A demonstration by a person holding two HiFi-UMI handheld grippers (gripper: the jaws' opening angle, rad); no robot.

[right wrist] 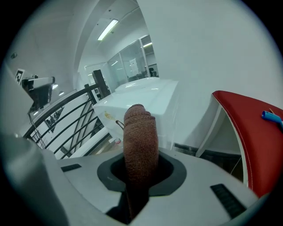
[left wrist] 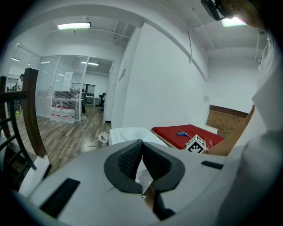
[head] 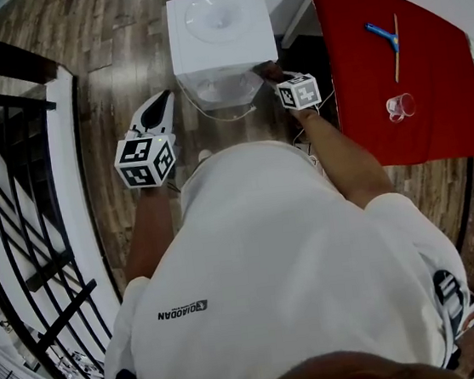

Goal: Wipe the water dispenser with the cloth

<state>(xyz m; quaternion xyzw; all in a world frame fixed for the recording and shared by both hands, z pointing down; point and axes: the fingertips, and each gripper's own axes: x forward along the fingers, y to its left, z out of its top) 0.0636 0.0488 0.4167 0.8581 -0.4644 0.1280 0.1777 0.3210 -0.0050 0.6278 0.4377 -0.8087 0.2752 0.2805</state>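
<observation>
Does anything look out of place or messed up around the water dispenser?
Only one thing: the water dispenser has no bottle on top, so its round well sits open. No spill or damage shows.

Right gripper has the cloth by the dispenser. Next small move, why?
Probably ease the right gripper forward until the cloth presses flat on the water dispenser, then start a stroke. The gripper is shut on the cloth, which sits at the dispenser's front right corner; whether it touches is unclear. The left gripper is shut, empty and off to the side.

Office, glass partitions, desk chair, strip lights
</observation>
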